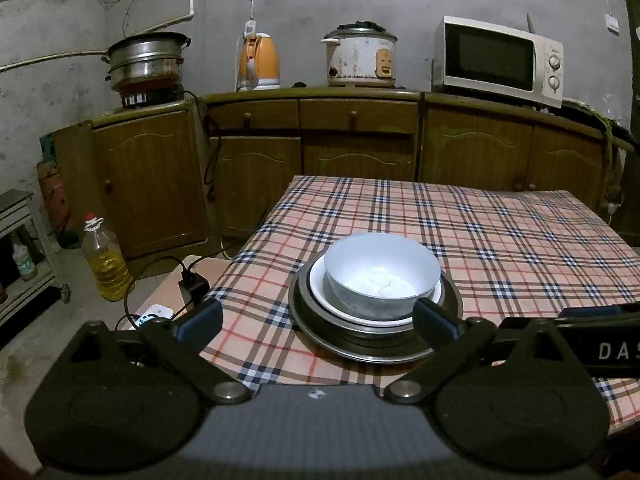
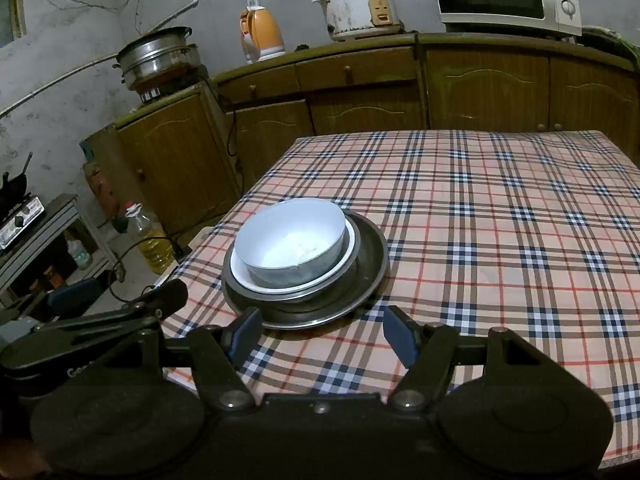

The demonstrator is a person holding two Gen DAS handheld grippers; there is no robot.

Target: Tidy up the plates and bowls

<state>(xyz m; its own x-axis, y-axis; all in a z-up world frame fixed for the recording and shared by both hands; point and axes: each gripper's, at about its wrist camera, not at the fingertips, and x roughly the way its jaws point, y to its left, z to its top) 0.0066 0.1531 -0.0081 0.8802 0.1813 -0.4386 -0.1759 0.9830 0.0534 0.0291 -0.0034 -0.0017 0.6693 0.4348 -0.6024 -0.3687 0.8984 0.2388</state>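
White bowl (image 1: pixel 382 276) nested on white plate (image 1: pixel 320 280) and steel plates (image 1: pixel 304 312) on desk (image 1: pixel 520 248), stacked to save room; left gripper (image 1: pixel 316 320) and right gripper (image 2: pixel 320 338) fingers released, grasping nothing.

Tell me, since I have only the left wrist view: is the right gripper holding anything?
Observer: No. The right gripper is open with nothing between its pads, just short of the metal plate.
Operator: Does the left gripper's right finger touch that plate?
Observer: Seemingly not. The right wrist view shows cloth between that finger and the plate.
Operator: Anything past my left edge?
Observer: A stove on a stand.
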